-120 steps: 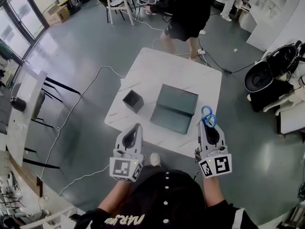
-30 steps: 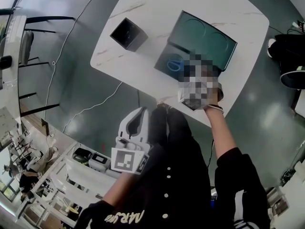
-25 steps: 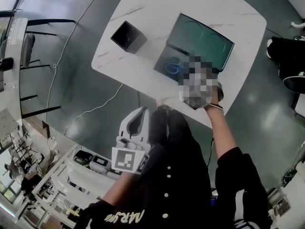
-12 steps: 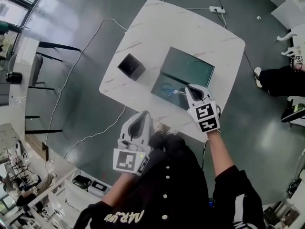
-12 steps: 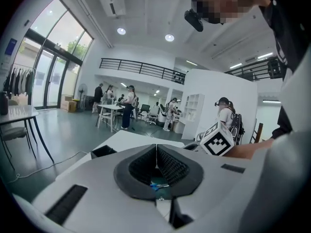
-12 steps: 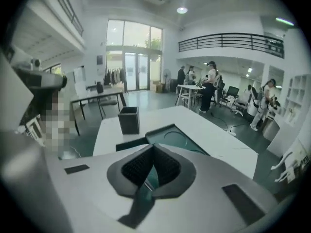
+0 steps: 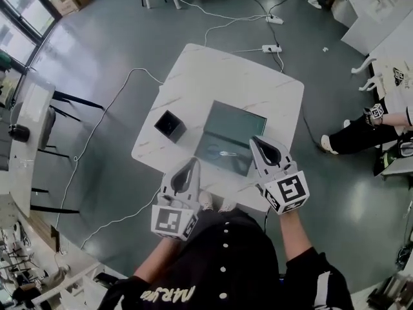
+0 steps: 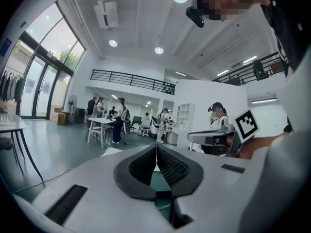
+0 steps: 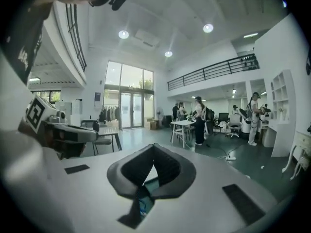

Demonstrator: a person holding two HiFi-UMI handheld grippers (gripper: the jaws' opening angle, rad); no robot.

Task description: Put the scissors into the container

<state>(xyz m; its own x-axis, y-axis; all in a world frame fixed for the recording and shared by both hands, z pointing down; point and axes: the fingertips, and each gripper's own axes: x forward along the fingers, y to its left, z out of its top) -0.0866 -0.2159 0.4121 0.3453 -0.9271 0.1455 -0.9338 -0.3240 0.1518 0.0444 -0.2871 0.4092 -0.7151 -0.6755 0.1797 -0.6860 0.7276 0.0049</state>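
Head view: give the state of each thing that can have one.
scissors: lying inside the container, not gripped.
container: open, on the table.
black box: upright, open top.
left claw: shut, empty.
right claw: shut, empty.

I look down on a white table (image 7: 251, 82) that stands on a grey floor (image 7: 129, 31). A dark green container (image 7: 242, 123) sits on the table. The scissors (image 7: 226, 152) lie inside it, in the part nearest me, small and hard to see. A little black box (image 7: 170, 125) stands to the left of the container, not touching it. My left gripper (image 7: 191, 165) is over the table's near edge with its jaws together. My right gripper (image 7: 257, 141) is over the container's right side, jaws together too. A white power strip (image 7: 271, 48) lies on the floor past the table. A person's leg (image 7: 352, 137) shows at the right.
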